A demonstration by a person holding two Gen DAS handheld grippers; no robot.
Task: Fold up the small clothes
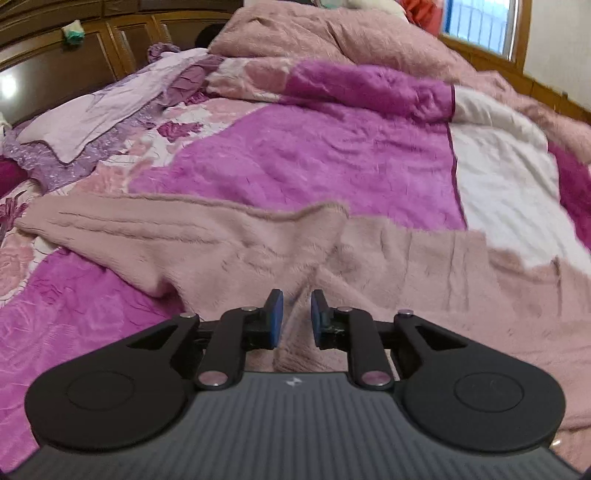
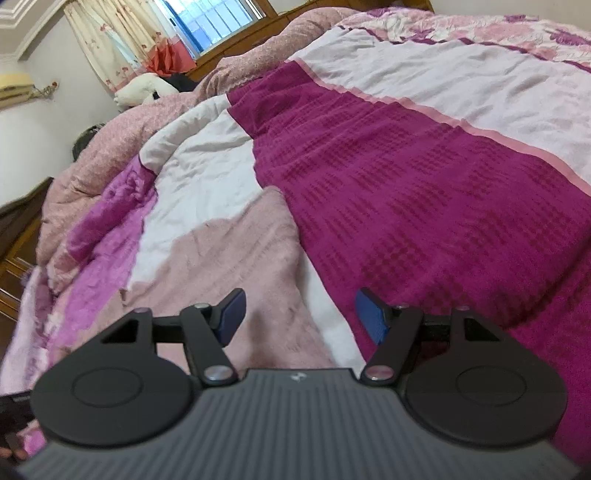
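My views are evenly lit by daylight from the window (image 2: pixel 214 22); a glare spot (image 1: pixel 8 86) far left, fisheye-bent edges, slight blur.

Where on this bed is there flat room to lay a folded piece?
The magenta blanket beyond the fuzzy pink garment lies open, as does the white sheet beside it. The lilac pillow corner and the heaped pink quilt are crowded.

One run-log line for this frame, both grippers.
left gripper: jaws narrowly apart over fuzzy pale-pink garment, no grip | right gripper: jaws open, empty
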